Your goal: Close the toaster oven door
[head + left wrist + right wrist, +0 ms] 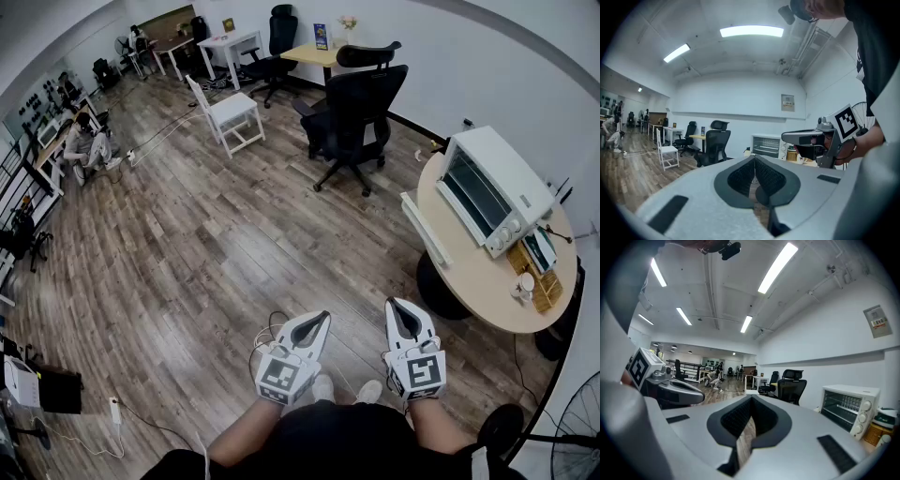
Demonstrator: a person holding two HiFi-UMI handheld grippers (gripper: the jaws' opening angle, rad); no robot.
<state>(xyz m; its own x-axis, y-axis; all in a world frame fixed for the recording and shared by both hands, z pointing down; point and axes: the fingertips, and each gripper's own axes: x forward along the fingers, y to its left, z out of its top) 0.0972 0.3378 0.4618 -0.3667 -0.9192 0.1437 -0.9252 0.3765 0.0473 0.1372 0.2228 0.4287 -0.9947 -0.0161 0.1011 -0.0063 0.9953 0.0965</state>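
The white toaster oven (487, 186) stands on a round wooden table (469, 272) at the right, well away from both grippers. Its dark glass front faces the room, and the door looks upright against it. The oven also shows small in the left gripper view (768, 146) and in the right gripper view (847, 409), with racks visible behind the glass. My left gripper (323, 317) (754, 157) and right gripper (392, 304) (751, 398) hover side by side over the wooden floor, close to the person's body. Both are shut with nothing in them.
A black office chair (354, 117) stands between me and the table's far side. A long white object (425, 228) lies along the table's near-left edge. A basket with cups (536, 272) sits beside the oven. A white chair (225, 112) and desks stand farther back. Cables (267, 328) lie on the floor.
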